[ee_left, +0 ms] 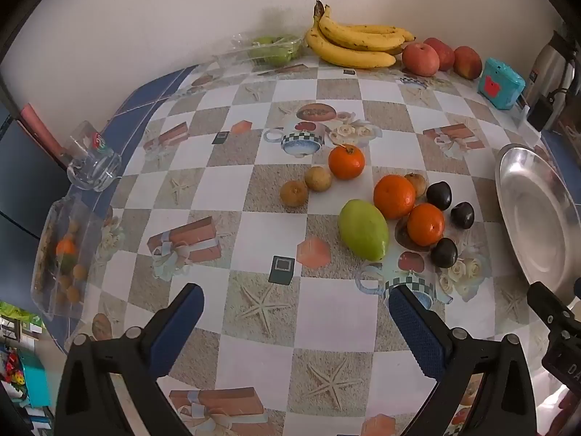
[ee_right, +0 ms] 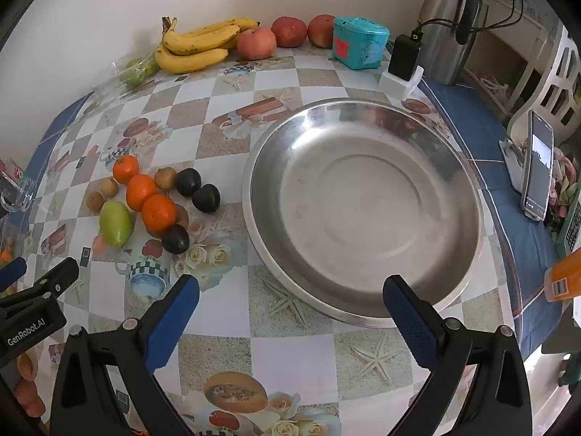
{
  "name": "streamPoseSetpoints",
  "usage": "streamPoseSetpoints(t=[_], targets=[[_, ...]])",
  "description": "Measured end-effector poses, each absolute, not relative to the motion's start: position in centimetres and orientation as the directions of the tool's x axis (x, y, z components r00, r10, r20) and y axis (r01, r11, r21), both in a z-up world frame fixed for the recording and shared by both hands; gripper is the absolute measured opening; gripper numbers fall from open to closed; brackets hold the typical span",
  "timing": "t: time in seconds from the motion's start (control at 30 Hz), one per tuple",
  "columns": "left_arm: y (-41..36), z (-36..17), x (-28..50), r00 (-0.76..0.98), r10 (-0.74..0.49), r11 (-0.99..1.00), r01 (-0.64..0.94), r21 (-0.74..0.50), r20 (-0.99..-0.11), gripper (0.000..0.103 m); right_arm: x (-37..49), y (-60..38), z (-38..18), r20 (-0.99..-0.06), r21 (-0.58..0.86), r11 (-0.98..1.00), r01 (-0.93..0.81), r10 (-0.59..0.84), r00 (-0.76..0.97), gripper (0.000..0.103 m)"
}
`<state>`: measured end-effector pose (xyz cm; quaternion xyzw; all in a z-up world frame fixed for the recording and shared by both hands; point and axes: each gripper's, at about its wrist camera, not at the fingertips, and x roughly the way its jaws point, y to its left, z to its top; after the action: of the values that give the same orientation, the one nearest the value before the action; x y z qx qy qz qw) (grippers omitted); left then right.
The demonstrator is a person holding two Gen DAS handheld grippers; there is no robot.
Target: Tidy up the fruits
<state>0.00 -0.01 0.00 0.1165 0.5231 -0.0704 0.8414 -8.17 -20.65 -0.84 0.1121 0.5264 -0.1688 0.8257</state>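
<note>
We held the left gripper (ee_left: 296, 303) tilted steeply downward, its blue-padded fingers (ee_left: 417, 330) spread wide with nothing between them. We kept the right gripper (ee_right: 290, 294) at the same steep tilt, jaws equally wide and bare. Each tool's black tip showed at the edge of the other's view, so they hung side by side.

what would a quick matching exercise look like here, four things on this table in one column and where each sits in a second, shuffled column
Things
1. bananas
2. metal plate
3. green mango
4. teal box

Places
A. between the red apples and the black charger
B. at the back wall, left of the apples
C. empty, right of the loose fruit cluster
D. in the loose cluster, beside the oranges

Pairs: 1-B, 2-C, 3-D, 4-A
</note>
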Motion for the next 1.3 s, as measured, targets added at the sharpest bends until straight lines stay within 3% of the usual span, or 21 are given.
streamPoseSetpoints(t=[1.3], targets=[[-0.31, -0.56, -0.14, 0.437, 0.011, 0.96, 0.249, 0.132, -0.9, 0.103, -8.05, -20.55, -1.0, -0.909, 0.016, 0.917, 0.399, -0.153, 0.388, 0.101]])
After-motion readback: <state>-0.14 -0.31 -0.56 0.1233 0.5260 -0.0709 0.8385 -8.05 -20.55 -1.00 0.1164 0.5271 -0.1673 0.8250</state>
